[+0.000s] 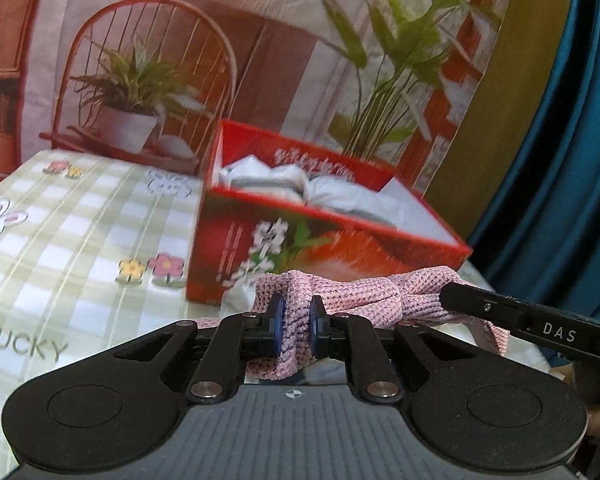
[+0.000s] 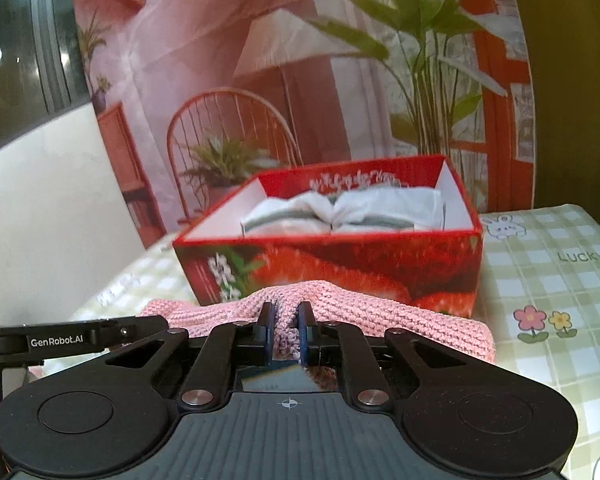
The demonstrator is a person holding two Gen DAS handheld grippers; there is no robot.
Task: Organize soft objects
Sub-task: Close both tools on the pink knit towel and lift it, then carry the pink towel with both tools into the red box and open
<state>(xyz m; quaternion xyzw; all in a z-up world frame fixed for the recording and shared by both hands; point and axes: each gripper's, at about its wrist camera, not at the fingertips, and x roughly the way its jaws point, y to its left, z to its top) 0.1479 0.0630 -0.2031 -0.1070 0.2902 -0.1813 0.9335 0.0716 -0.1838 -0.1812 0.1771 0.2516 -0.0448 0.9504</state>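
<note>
left gripper (image 1: 297, 316) and right gripper (image 2: 287, 326) each clamped on a fold of the pink knit cloth (image 1: 364, 296), held just in front of the red box (image 1: 300, 236) containing folded white items (image 2: 340, 210). risk: uneven lifting lets the slack cloth snag the box's near wall.

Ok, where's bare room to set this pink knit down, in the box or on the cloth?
The red box is crowded with folded white cloths; only thin strips along its side walls are free. The checked tablecloth is bare left of the box. Both claws, left and right, grip the pink knit.
</note>
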